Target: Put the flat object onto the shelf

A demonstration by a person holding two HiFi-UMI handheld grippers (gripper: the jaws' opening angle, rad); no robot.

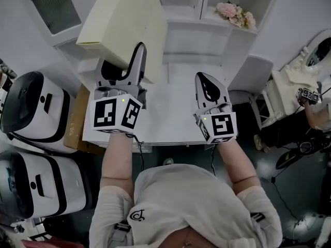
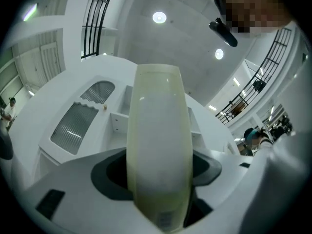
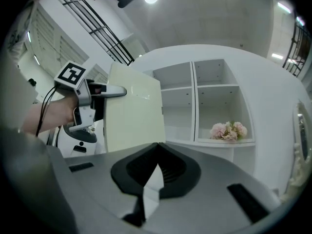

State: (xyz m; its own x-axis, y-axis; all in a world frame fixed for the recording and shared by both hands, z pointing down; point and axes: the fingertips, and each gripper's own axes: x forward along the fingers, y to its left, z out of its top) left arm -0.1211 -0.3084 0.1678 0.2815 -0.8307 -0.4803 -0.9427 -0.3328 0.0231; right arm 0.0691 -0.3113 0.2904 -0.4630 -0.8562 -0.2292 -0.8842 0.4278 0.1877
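I have the cream flat panel (image 1: 124, 19) clamped on edge in my left claw (image 1: 138, 55), held up just short of the white shelf (image 1: 187, 39) beyond the claw's tips. My right claw (image 1: 205, 81) hangs beside it, closed and empty. I judge this is the carry step, and next I need to level the panel and ease it forward into an open bay.

A white shelf unit (image 3: 194, 89) stands there, split into open compartments, and a bunch of pink flowers (image 3: 228, 130) sits on the board of the lower right one. Right in front of it is a white table (image 1: 176, 115), with a brown cardboard box (image 1: 76, 119) just beside its left edge; whether the box touches the table, I cannot tell. On the dark floor (image 1: 289, 200) to the left of the table stand two white machines with black trim (image 1: 36, 107), close to each other.
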